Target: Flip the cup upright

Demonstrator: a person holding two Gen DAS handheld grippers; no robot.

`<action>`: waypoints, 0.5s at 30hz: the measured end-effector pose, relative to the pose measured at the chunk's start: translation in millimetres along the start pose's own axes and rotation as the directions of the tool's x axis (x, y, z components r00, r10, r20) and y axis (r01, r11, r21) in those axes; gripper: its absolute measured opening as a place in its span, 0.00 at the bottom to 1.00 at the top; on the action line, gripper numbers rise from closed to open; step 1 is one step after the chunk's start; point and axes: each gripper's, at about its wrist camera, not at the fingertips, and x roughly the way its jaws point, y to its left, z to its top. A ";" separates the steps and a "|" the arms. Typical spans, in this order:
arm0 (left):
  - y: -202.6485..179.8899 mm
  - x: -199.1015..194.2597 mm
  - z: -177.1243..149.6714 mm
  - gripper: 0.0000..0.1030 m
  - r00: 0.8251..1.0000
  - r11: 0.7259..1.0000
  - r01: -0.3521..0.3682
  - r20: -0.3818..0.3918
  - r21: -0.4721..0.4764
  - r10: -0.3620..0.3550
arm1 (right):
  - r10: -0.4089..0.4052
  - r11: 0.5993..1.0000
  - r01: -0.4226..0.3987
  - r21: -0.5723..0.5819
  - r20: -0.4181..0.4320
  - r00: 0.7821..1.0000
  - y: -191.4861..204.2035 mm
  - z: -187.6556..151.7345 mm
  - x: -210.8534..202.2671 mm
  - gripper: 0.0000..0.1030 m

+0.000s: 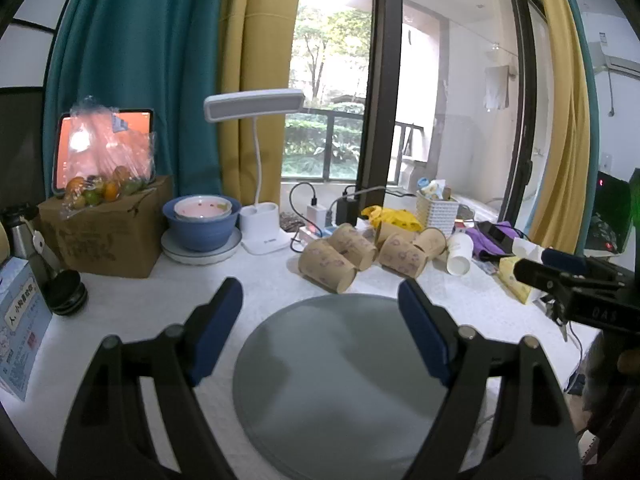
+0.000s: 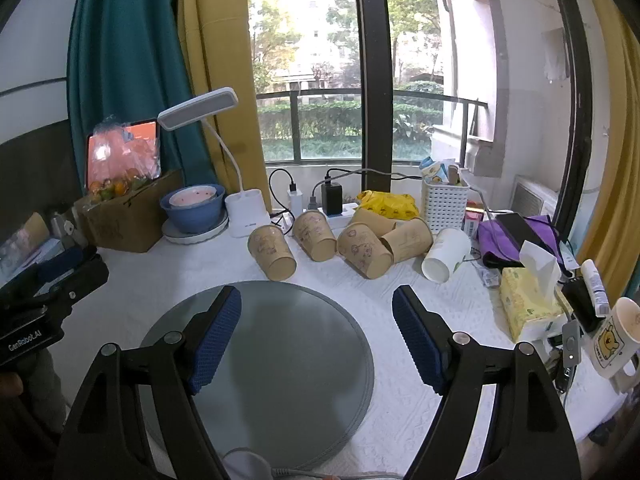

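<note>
Several brown paper cups (image 1: 326,266) (image 2: 272,254) lie on their sides in a row behind a round grey mat (image 1: 340,384) (image 2: 276,360) on the white table. A white paper cup (image 1: 459,254) (image 2: 446,255) lies on its side at the right end of the row. My left gripper (image 1: 320,316) is open and empty above the mat, short of the cups. My right gripper (image 2: 316,320) is open and empty over the mat's right part. Each gripper shows at the other view's edge: the right one in the left wrist view (image 1: 560,280), the left one in the right wrist view (image 2: 48,292).
A white desk lamp (image 2: 244,212), a blue bowl on a plate (image 2: 192,210), a cardboard box with fruit (image 2: 128,216), a power strip with chargers (image 2: 328,200), a white basket (image 2: 444,200), a tissue box (image 2: 528,300) and a Pooh mug (image 2: 612,340) ring the table.
</note>
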 end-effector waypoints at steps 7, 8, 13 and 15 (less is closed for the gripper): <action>0.3 -3.0 0.0 0.79 1.000 1.000 0.000 0.003 0.001 0.000 | 0.000 1.000 0.000 -0.001 0.002 1.000 -0.2 -0.3 0.1 0.78; 0.4 -3.0 0.0 0.79 1.000 1.000 0.001 0.003 0.000 -0.001 | 0.000 1.000 0.000 -0.001 0.002 1.000 -0.4 -0.1 0.1 0.78; 0.1 -3.0 0.2 0.79 1.000 1.000 -0.013 0.009 0.005 0.013 | -0.002 1.000 0.002 0.000 0.000 1.000 -0.9 0.7 -0.6 0.78; 0.0 -2.3 1.0 0.79 1.000 1.000 -0.018 0.015 0.007 0.018 | -0.003 1.000 0.003 0.002 0.002 1.000 -1.0 2.9 -0.5 0.78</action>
